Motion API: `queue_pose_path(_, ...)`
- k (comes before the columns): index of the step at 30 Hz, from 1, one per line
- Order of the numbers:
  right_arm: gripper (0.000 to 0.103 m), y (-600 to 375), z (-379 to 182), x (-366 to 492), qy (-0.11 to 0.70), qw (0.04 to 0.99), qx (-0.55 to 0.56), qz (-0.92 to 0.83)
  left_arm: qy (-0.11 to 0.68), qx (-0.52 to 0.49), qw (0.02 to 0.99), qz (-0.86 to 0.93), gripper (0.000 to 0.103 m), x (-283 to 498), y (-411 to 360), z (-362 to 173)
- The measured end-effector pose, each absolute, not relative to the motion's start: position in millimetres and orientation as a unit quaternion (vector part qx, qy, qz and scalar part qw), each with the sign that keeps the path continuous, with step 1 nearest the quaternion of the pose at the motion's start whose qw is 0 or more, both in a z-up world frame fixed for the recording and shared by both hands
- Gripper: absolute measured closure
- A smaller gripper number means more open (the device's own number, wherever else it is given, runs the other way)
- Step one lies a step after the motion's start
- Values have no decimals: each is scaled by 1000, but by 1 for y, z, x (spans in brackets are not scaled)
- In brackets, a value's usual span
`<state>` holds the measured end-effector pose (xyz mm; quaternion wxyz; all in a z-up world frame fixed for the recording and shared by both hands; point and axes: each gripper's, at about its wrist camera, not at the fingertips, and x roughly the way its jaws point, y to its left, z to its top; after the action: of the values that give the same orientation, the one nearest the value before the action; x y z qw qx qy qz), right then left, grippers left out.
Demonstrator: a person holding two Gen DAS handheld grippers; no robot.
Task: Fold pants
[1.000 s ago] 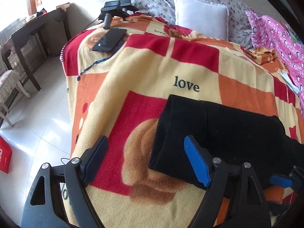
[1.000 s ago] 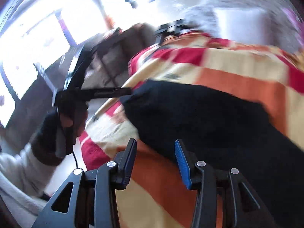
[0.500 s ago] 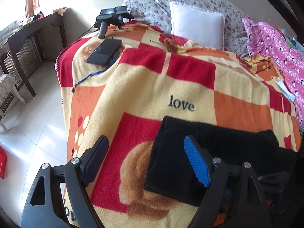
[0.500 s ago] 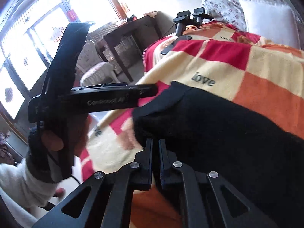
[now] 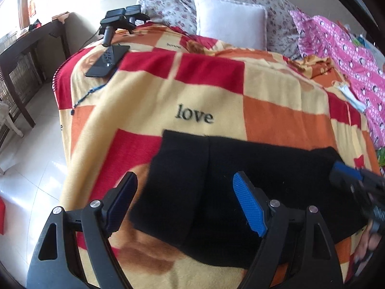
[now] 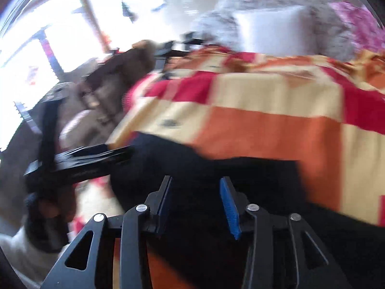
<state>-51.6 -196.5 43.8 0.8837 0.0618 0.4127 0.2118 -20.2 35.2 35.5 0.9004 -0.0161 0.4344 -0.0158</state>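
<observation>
The black pants (image 5: 240, 187) lie already folded into a thick oblong on the fleece blanket (image 5: 149, 101) that covers the bed, just below the printed word "love" (image 5: 194, 115). A vertical crease runs down the near left part of the bundle, and its left edge is square and clean.

The left gripper (image 5: 185, 202) hangs over that left end with its fingers wide apart and nothing between them. The right gripper (image 6: 196, 204) also stands apart and empty above the cloth on the right side; its view is blurred by motion, so the exact contact with the fabric cannot be judged.

The step in hand looks like a last tidy or one more fold of the bundle. To do it well, each gripper should come down on a corner where all layers stack, bite through the whole thickness and not the top layer alone, then lift both ends level so the crease stays straight. The blanket is soft and plushy underneath, so a deep bite risks pinching it along with the pants.

The pants look like a matte, dense knit that holds little sheen and drapes heavily. The blanket is fuzzy, checked in red, orange and cream. Beyond it sit a smooth white pillow (image 5: 231, 21), a floral quilt (image 5: 168, 7) and a dark phone (image 5: 107, 59).
</observation>
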Motion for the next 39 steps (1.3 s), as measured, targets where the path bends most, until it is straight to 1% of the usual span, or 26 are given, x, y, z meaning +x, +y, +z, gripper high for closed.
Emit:
queue_pose_path(2, 72, -202, 35, -44, 414, 891, 40, 179, 437, -14, 899, -10, 20, -18, 32, 27)
queue_pose_path(4, 73, -209, 25, -37, 413, 893, 55, 168, 434, -24, 900, -7, 18, -15, 34, 22)
queue_pose_path(8, 73, -211, 27, -29, 409, 896, 53, 166, 440, -44, 897, 2, 15, -6, 41, 20)
queue_pose_path(10, 70, -213, 33, -32, 410, 895, 57, 167, 441, -41, 897, 4, 15, -8, 40, 22)
queue_pose_path(12, 70, -217, 41, -47, 409, 896, 56, 166, 435, -30, 900, 7, 15, -12, 37, 26)
queue_pose_path(15, 65, -213, 46, -65, 408, 894, 48, 180, 431, -20, 902, 0, 15, -19, 31, 32)
queue_pose_path(17, 65, -212, 47, -80, 404, 896, 39, 179, 426, -16, 905, -3, 15, -23, 28, 36)
queue_pose_path(19, 62, -214, 43, -92, 403, 900, 27, 166, 415, -12, 910, -4, 15, -28, 25, 43)
queue_pose_path(23, 62, -217, 28, -96, 421, 893, 19, 161, 403, -9, 915, -12, 15, -35, 15, 52)
queue_pose_path(27, 62, -223, 39, -103, 413, 894, 31, 169, 391, 6, 920, -17, 15, -42, 2, 60)
queue_pose_path(29, 56, -228, 46, -109, 406, 899, 30, 164, 379, 14, 925, -18, 15, -47, -7, 64)
queue_pose_path(30, 51, -234, 50, -114, 401, 902, 30, 157, 375, 16, 927, -19, 15, -48, -11, 66)
queue_pose_path(31, 50, -238, 51, -116, 399, 903, 34, 154, 371, 18, 928, -21, 15, -50, -15, 67)
queue_pose_path(39, 50, -271, 48, -136, 408, 903, 54, 126, 362, 37, 930, -54, 15, -60, -58, 66)
